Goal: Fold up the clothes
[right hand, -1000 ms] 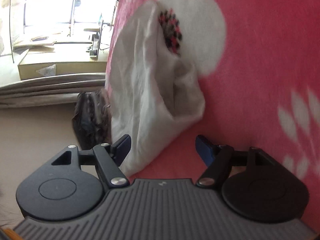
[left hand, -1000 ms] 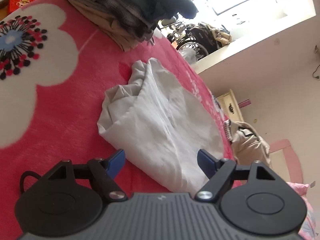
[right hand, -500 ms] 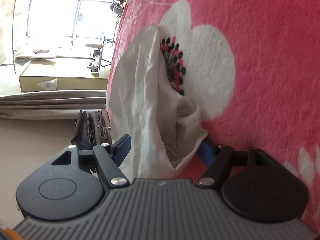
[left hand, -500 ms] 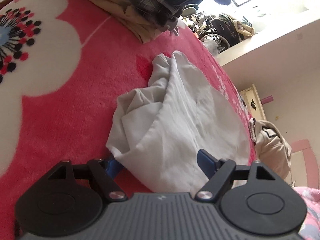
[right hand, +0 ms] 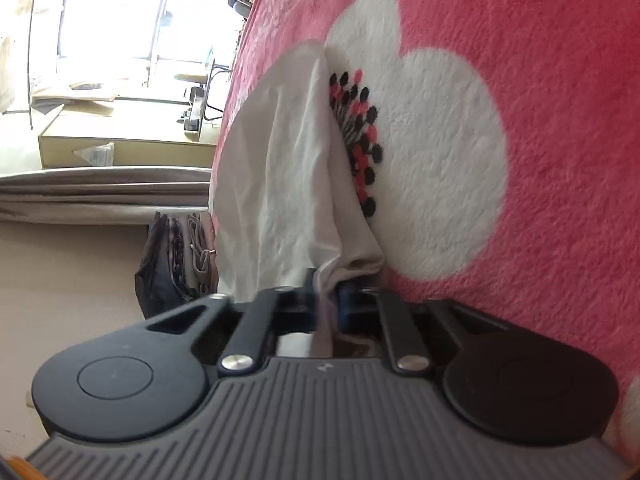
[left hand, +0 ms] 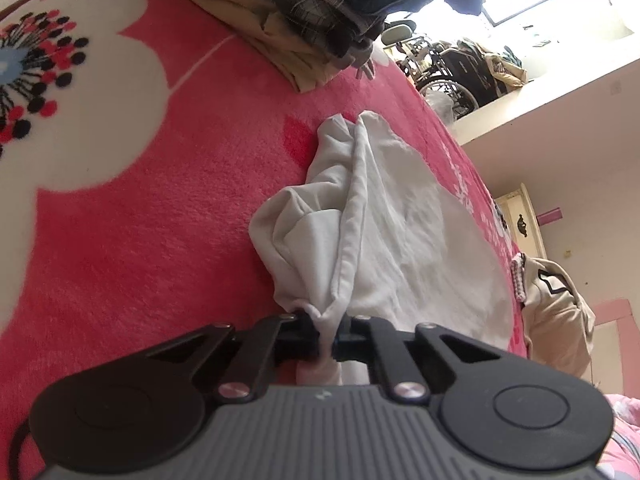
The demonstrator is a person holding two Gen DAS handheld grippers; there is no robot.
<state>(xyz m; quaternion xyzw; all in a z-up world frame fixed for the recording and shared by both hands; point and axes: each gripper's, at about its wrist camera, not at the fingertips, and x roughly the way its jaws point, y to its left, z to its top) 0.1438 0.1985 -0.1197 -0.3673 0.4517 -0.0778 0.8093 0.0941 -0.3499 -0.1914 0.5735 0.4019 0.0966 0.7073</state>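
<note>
Where its near edges bunch, white garment point(left hand: 384, 216) pinched in left tongs point(left hand: 328, 332) and right tongs point(right hand: 326, 300), pink blanket point(left hand: 168, 208) around.

Your left gripper point(left hand: 329, 334) was clamped on a bunched corner of the white garment point(left hand: 384, 216), which lay crumpled on the pink flowered blanket point(left hand: 168, 208). Toward the blanket's far edge sat 1 stack of folded clothes point(left hand: 304, 8), well apart from the garment.
</note>
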